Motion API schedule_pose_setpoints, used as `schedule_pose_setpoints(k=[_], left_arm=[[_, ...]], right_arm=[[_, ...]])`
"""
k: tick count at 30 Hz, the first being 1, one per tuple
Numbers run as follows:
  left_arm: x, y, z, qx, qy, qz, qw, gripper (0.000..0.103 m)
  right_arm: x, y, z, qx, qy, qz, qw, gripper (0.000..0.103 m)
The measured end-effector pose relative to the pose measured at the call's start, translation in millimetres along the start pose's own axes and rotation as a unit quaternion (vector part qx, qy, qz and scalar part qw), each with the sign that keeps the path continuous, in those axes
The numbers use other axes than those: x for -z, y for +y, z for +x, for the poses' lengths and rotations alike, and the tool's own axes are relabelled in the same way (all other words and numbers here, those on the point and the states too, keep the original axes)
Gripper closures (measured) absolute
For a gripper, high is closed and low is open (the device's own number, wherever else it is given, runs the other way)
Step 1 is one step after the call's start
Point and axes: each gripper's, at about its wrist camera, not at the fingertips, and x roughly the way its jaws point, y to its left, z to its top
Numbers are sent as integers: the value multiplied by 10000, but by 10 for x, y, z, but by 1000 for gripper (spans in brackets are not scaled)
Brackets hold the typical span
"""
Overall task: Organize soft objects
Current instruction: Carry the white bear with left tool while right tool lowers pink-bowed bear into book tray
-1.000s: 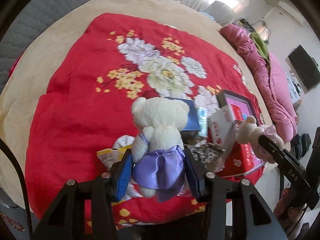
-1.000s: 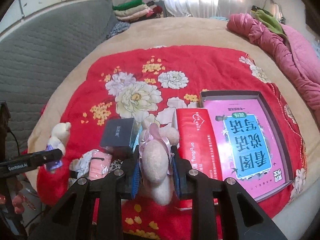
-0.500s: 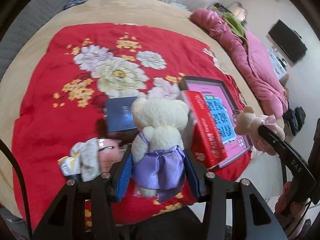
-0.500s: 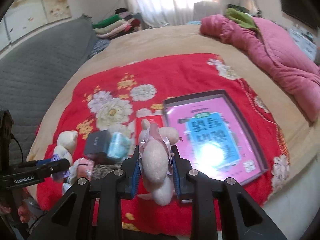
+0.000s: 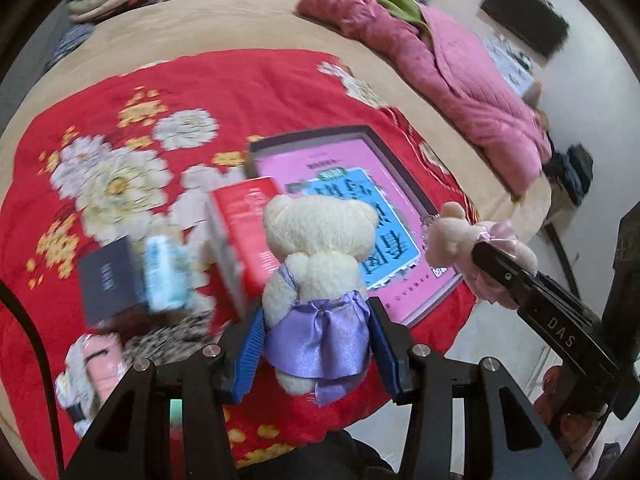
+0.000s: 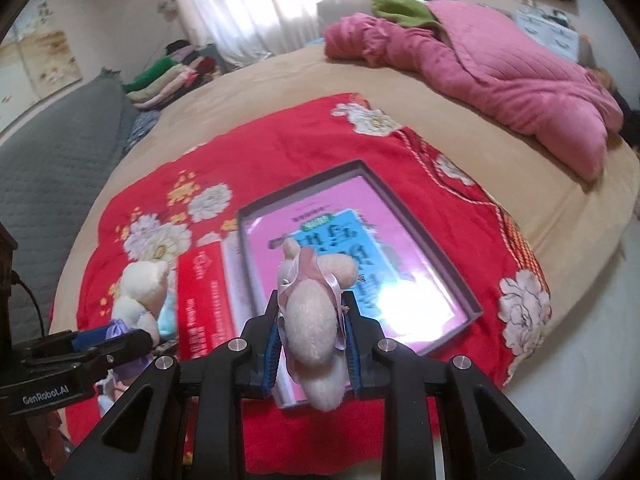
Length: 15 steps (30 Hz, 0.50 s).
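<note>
My left gripper (image 5: pixel 316 344) is shut on a cream teddy bear (image 5: pixel 320 248) in a purple satin skirt and holds it above the red floral blanket (image 5: pixel 240 92). My right gripper (image 6: pixel 312 340) is shut on a pinkish plush toy (image 6: pixel 312 320) with a pink ribbon, held above the near end of a shallow grey box (image 6: pixel 424 224) with a pink and blue printed sheet inside. The pink plush and right gripper also show at the right of the left wrist view (image 5: pixel 480 248). The cream bear also shows at the left of the right wrist view (image 6: pixel 140 292).
A red carton (image 5: pixel 244 232), a dark box (image 5: pixel 106 280), a light blue packet (image 5: pixel 164 272), a leopard-print item (image 5: pixel 168 336) and a pink-and-white item (image 5: pixel 96 364) lie left of the grey box. A pink quilt (image 6: pixel 500 68) lies at the far right. Folded clothes (image 6: pixel 168 76) are stacked far left.
Both grippers, still holding their toys, have swung to the right and drawn back, so the grey box now lies in front of them. The toys stay gripped.
</note>
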Motion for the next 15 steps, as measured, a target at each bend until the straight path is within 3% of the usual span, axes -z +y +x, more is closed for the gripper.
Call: schedule_pose_setpoints(k=[6,15], left_arm=[[-136,-331,357,66,325,319,9989,53],[-223,-625,847,-149,775,696,9945,53]], right_arm=[[-18,-300,142,33,6,248,9997,75],[-41,-601,467,220,178,335,9990,75]])
